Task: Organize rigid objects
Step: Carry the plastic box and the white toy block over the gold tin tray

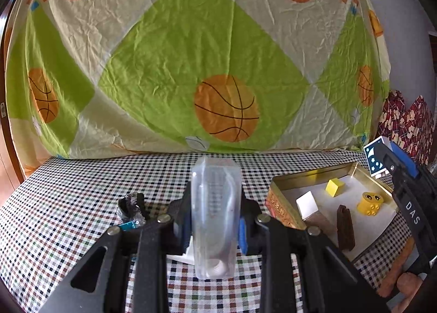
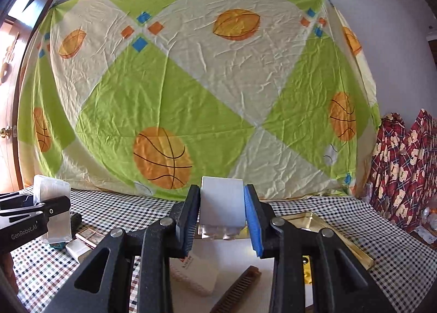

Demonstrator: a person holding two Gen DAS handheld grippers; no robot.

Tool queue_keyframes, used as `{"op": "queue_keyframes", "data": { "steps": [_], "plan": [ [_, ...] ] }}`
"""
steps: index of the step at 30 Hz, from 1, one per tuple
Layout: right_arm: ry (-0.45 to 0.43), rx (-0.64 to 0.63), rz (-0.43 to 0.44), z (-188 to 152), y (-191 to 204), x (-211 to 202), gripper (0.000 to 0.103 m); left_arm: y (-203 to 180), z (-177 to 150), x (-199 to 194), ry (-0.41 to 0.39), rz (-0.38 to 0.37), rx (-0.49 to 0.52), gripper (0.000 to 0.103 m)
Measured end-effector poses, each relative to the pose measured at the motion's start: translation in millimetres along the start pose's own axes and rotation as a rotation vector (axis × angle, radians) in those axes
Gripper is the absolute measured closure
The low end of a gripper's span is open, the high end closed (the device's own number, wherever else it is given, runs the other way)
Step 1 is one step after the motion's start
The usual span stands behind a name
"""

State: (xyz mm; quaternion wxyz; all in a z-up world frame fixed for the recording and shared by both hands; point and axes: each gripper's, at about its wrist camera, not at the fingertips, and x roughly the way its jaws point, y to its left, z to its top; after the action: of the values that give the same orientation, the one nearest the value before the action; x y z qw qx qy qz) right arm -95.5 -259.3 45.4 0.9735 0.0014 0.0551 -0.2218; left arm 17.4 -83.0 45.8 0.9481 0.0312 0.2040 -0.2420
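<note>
In our left claw [image 1: 215, 220] we hold a clear plastic case [image 1: 215, 214] upright, both pads pressed against its sides, its lower end hanging above the checked bench [image 1: 68, 203]. Our right claw [image 2: 222, 214] is clamped on a white block [image 2: 222, 203], which also stands upright between the blue pads.

Only the left wrist view looks down into the gold tin tray [image 1: 284, 184] to the right of that claw. On its white lining we see 1 yellow cube [image 1: 335, 187], 1 yellow toy brick with a face [image 1: 370, 203], 1 white box [image 1: 308, 205] and 1 brown comb [image 1: 345, 227], all apart from each other. The same view shows a dark crumpled bundle [image 1: 132, 206] just left of the claw.

The right wrist view hides most of the tray [image 2: 308, 217] behind its own claw, showing just the far rim and the comb [image 2: 237, 285] below. It alone shows a white charger [image 2: 77, 250] and a small flat pink palette [image 2: 88, 236] on the bench beneath the left claw [image 2: 52, 211].

The hanging sheet [image 1: 191, 53] closes off the back edge of the bench. The bench stays open toward the left and far side.
</note>
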Motion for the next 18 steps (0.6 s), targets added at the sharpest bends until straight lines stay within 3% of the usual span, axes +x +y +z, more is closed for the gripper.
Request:
{"op": "queue_keyframes", "data": {
  "steps": [18],
  "plan": [
    [0.014, -0.008, -0.115, -3.9, -62.5, 11.0, 0.068, -77.9, 13.4, 11.1, -0.036, -0.094, 0.053, 0.078]
  ]
}}
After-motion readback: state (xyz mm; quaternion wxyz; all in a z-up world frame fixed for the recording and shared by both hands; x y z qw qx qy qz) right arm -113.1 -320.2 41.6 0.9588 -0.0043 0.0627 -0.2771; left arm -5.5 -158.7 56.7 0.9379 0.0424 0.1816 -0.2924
